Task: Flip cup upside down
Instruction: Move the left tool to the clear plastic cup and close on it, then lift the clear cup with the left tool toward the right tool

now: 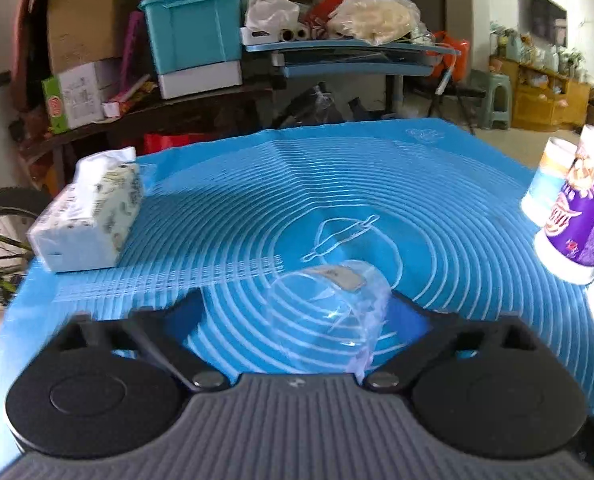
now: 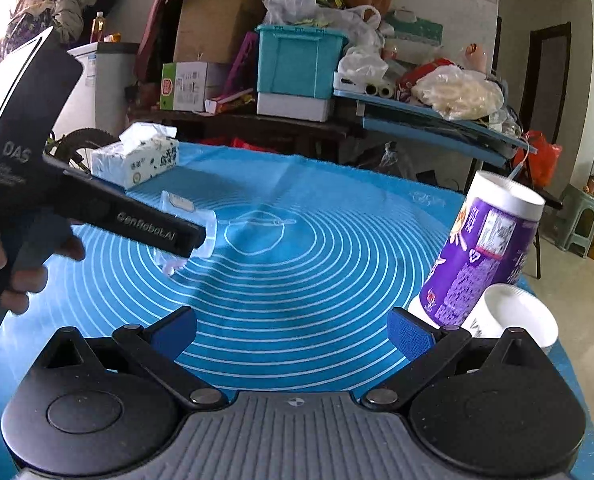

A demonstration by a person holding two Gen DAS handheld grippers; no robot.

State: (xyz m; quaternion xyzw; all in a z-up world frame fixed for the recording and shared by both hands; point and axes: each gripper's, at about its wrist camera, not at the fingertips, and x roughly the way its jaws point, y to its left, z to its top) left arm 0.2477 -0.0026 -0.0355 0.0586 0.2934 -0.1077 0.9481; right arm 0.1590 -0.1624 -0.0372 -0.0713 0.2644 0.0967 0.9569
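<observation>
Left tool gripping, right tool idle.
My left tool [image 1: 297, 312] is clamped on the clear cup [image 1: 329, 312], held tilted above the surface's middle by my hand [image 2: 13, 264]. My right tool [image 2: 293, 332] hangs spread wide near the front edge, holding nothing.

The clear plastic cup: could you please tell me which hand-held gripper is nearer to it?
Left. The left hand-held gripper holds the clear plastic cup between its fingers; the right hand-held gripper sits open, apart from it, nearer the purple cup.
</observation>
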